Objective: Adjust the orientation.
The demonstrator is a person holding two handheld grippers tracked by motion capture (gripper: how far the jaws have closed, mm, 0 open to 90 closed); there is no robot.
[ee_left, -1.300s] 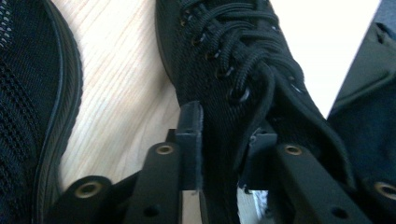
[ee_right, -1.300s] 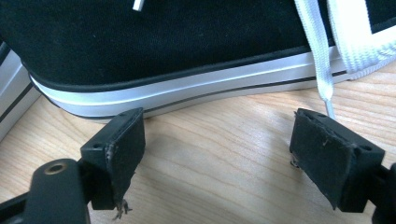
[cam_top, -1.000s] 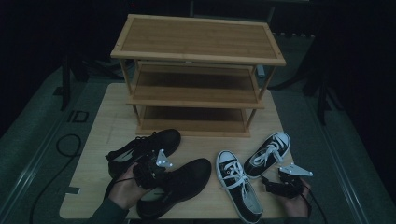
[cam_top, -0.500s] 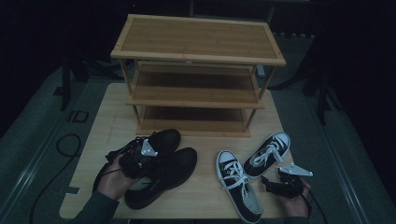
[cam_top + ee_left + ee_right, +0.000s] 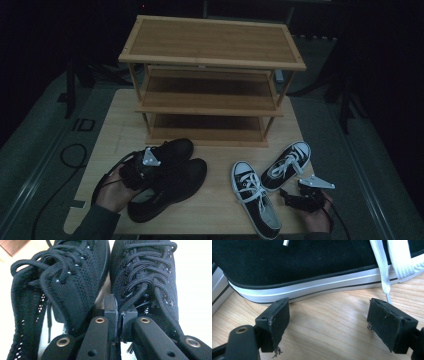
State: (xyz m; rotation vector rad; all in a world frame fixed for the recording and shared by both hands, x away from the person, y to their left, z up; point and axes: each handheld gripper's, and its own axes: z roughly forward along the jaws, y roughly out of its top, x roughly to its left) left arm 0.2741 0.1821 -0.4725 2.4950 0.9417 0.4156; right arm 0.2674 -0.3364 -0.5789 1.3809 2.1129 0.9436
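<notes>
We're pairing black knit shoes; rack empty
Left hand-held gripper (image 5: 117, 315) pinches near-edge black shoe (image 5: 167, 187) beside its mate (image 5: 170, 152); right hand-held gripper (image 5: 329, 322) spread by sneakers (image 5: 257, 202).

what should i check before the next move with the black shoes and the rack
1. Left gripper jaws shut on the black shoe: ok, pinching its inner collar edge.
2. Second black shoe lies close beside the held one: ok.
3. Right gripper free: ok, jaws open over bare table, nothing between them.
4. Sneaker out of the right jaws' way: cannot tell, its sole sits just ahead of them.
5. Rack shelves free for shoes: ok, nothing on those seen.
6. Firmness of the grip for lifting: cannot tell.
</notes>
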